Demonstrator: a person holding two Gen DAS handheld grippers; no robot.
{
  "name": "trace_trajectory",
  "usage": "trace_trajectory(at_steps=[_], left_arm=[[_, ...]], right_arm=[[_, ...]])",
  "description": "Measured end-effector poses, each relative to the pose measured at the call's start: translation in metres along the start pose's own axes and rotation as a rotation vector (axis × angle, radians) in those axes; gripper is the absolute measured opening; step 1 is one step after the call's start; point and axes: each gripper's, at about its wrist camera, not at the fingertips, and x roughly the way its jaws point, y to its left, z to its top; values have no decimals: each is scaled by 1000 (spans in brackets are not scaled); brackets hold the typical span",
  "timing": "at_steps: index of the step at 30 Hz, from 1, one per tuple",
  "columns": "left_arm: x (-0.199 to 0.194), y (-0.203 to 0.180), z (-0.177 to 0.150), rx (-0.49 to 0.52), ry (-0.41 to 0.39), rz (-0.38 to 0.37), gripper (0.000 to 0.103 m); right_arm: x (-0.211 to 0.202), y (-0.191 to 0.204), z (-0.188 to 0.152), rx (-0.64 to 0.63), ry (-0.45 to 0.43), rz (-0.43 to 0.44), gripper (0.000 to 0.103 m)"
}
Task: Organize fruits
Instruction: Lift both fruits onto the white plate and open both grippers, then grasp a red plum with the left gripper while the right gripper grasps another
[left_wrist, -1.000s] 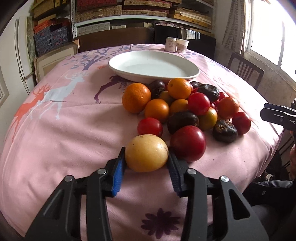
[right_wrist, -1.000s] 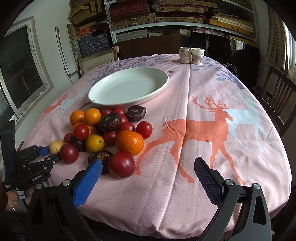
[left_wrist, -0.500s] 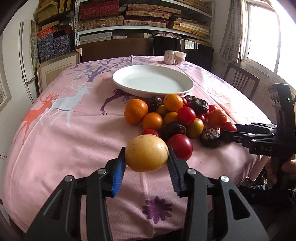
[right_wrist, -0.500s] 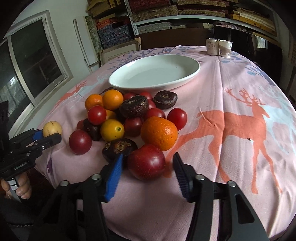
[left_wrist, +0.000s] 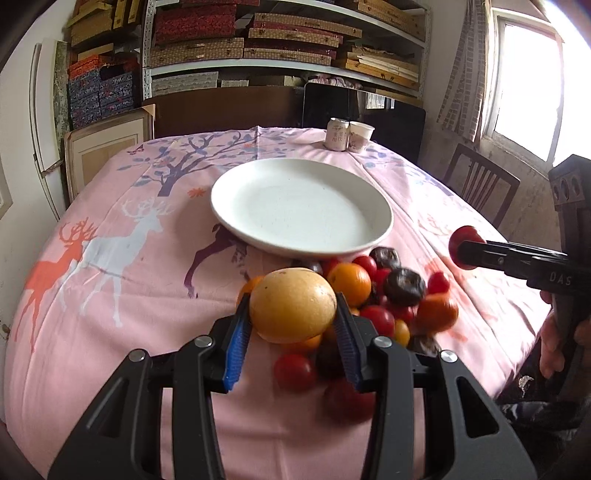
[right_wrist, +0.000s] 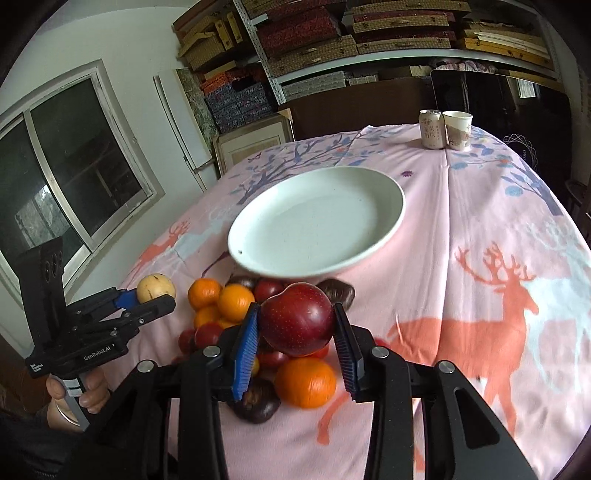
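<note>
A round table covered with a pink deer-patterned cloth (left_wrist: 110, 295). A wide, empty white oval plate (left_wrist: 301, 210) sits mid-table. A heap of orange, red and dark fruits (left_wrist: 388, 291) lies just near of it. A pale drink can (left_wrist: 337, 134) and paper cup (left_wrist: 360, 136) stand touching at the far edge.

In the left wrist view, the round yellow fruit (left_wrist: 292, 305) hid part of the heap of orange, red and dark fruits (left_wrist: 388, 295) near the pink deer-print tablecloth's (left_wrist: 110, 295) front edge; the nearest red ones were blurred. In the right wrist view, the dark red apple (right_wrist: 297, 319) covered the heap's middle. The black handheld right gripper (left_wrist: 466, 248) was cut off by the picture's right edge.
</note>
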Motion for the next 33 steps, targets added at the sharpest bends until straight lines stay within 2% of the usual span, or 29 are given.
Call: trace_trajectory(at_steps=[3, 6, 10, 11, 12, 14, 15, 16, 20, 25, 29, 32, 33], left_arm=[[27, -1, 33, -2, 12, -12, 42], [61, -3, 58, 6, 62, -11, 42], [99, -4, 73, 8, 152, -10, 42], [105, -2, 75, -5, 169, -16, 43], [107, 0, 75, -18, 174, -23, 45], [100, 3, 74, -37, 153, -33, 59], [92, 4, 72, -40, 130, -31, 69], [83, 5, 69, -37, 110, -21, 73], [39, 1, 46, 1, 68, -25, 73], [-6, -15, -9, 118, 69, 4, 73], [-23, -29, -50, 183, 98, 6, 73], [-22, -38, -68, 207, 108, 3, 73], [-18, -41, -70, 209, 118, 5, 68]], right_arm=[[28, -11, 26, 17, 13, -16, 39], [57, -18, 42, 35, 46, -33, 39], [84, -27, 52, 52, 75, -49, 42], [87, -29, 52, 59, 84, -49, 46], [87, -30, 53, 67, 80, -45, 49], [79, -27, 50, 57, 58, -57, 53], [73, -26, 48, 49, 48, -62, 54], [67, -25, 45, 43, 38, -67, 54], [37, -27, 25, 36, 11, -89, 58], [6, -42, -15, 71, 16, -148, 59], [-5, -52, -42, 114, 35, -156, 59], [-8, -53, -54, 123, 41, -162, 59], [-8, -53, -56, 125, 44, -163, 59]])
